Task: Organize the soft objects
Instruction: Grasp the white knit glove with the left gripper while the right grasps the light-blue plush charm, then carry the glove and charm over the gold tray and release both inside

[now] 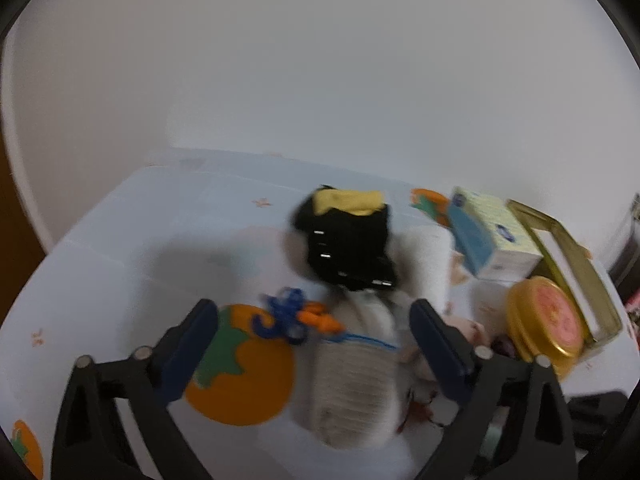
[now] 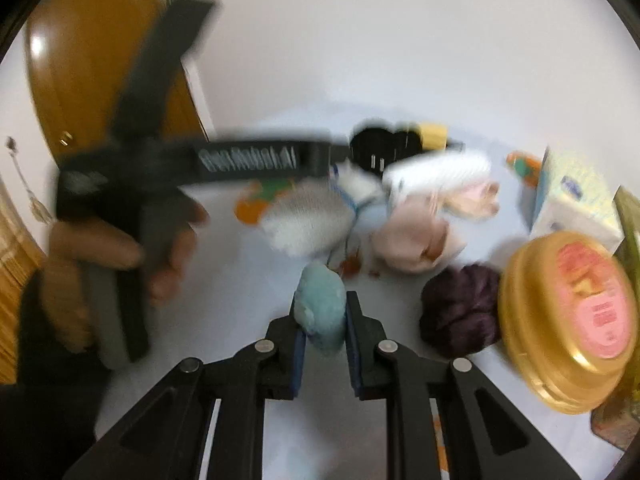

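- My right gripper [image 2: 322, 316] is clamped on a pale blue plush piece [image 2: 321, 308]; both pads press its sides. Its long axis runs forward from the fingers, rounded end pointing away toward the far edge of the table [image 2: 248, 312]. Fuzzy, fleece-like surface.
- My left gripper [image 1: 312, 344] has its jaws spread wide, nothing between them. It hangs above a grey-white ribbed knit item [image 1: 352, 384], long axis lying roughly along my fingers, with a blue cord at its far end.
- Black folded garment [image 1: 352, 248] with a yellow patch and small white marks lies beyond the knit item, toward the far edge. Marks too blurred to read.
- Blue ribbon-like tangle with orange bits [image 1: 294, 316] sits just beside the knit item, over an orange fruit print on the tablecloth [image 1: 120, 240].
- Right view: pink soft bundle [image 2: 416, 240] mid-table; dark purple fluffy ball [image 2: 460, 312] near it, just beside a round gold tin [image 2: 568, 320] with a pink label, text unreadable.
- Tissue box [image 1: 492, 232], pale yellow and blue, near the table's right edge; logo illegible.
- The left gripper's body in the right view carries white lettering, too smeared to read with certainty.
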A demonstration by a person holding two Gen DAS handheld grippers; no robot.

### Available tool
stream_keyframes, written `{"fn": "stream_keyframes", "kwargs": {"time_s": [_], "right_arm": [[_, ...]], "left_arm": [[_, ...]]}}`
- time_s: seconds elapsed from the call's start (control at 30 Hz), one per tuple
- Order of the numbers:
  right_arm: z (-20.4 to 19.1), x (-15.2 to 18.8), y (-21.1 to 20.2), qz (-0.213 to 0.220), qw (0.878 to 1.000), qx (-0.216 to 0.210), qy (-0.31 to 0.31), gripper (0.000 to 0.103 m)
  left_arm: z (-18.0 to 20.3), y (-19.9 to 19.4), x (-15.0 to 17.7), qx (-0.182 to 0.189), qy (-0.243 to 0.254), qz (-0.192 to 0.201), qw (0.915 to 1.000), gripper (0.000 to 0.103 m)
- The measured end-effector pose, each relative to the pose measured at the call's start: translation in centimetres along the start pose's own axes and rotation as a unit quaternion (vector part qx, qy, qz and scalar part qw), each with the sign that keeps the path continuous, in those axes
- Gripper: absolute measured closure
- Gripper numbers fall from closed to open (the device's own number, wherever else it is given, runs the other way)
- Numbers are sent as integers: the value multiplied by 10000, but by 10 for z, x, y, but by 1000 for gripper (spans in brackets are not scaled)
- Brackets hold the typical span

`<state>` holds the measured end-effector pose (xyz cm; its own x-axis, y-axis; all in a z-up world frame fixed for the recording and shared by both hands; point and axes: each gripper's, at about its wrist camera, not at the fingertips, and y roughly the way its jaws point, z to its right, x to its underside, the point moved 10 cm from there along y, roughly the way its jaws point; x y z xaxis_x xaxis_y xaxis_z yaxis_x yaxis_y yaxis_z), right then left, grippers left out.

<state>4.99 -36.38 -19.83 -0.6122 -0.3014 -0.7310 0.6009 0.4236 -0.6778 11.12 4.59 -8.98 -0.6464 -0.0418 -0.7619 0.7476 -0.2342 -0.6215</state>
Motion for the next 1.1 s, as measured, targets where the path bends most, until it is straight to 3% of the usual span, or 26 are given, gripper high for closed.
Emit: {"fn": "stream_keyframes", "kwargs": {"time_s": [0.1,0.17,0.27,0.33,0.37,0.43,0.47,0.57,0.63,0.73,0.83,0.97,1.1], "right_arm": [[6,-10,-37,654,9978,96,-9,84],[26,-17,-62,1056,9937,376,72,84],[57,-22,-89,1472,9861,730,228,84],[71,-25,-105,1707,9807,880,374,84],[80,-27,-111,1792,9785,942,401,84],[88,-31,-117,1956,9735,1099,432,84],[90,-32,-123,2011,9719,1142,447,84],[89,-32,-118,2055,9697,1238,459,84],[89,-31,-118,2046,9682,1366,447,84],[94,-33,-115,2118,9647,1468,548,84],[101,-36,-129,2373,9569,1523,698,84],[109,-41,-150,2694,9460,1613,811,84],[126,-40,-173,2953,9336,1864,803,84]], "left_arm": [[17,0,3,335,195,-54,9992,21],[26,1,7,472,374,-130,9981,24],[38,3,13,437,715,-207,9963,25],[44,8,18,389,882,-309,9949,35],[45,13,23,325,971,-422,9938,44],[44,22,30,106,1111,-623,9918,50],[43,23,31,59,1130,-649,9915,51],[36,20,29,52,979,-600,9934,69],[32,18,27,107,842,-569,9948,73],[25,7,20,148,640,-242,9975,76],[20,-17,3,414,295,430,9978,76],[15,-51,-17,1020,-216,1246,9867,76],[13,-64,-20,897,-406,1552,9830,76]]}}
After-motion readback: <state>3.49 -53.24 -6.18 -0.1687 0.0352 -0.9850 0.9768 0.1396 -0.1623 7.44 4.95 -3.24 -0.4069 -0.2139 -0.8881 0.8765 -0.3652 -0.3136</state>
